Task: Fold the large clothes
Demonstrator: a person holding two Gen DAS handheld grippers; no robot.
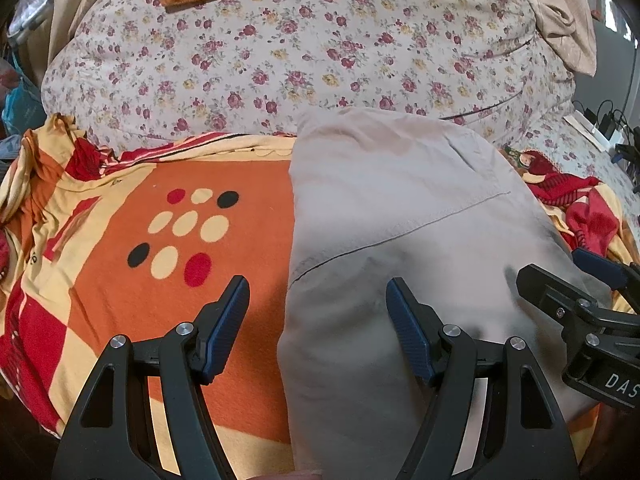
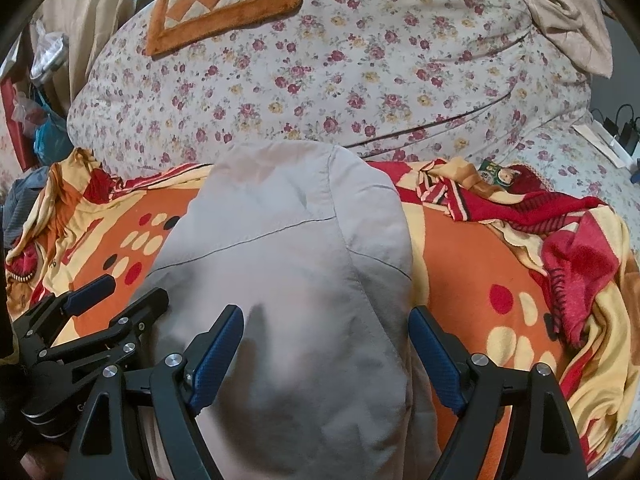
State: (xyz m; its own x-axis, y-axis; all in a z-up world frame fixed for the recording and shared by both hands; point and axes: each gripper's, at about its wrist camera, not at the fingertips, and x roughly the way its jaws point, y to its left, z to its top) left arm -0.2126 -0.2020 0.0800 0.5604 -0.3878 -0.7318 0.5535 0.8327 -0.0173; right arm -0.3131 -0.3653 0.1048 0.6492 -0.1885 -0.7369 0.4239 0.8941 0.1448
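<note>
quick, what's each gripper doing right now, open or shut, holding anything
Left gripper: open, holding nothing, above the left edge of the grey garment.
Right gripper: open, holding nothing, above the garment's right side.

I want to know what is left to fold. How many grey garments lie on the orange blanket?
1: the grey garment lies in a long strip on the orange blanket, between both open grippers. Others may be hidden beneath it or outside the views.

left wrist: close, downward | right wrist: same | shared: grey garment (image 1: 400, 216) (image 2: 288, 248)
</note>
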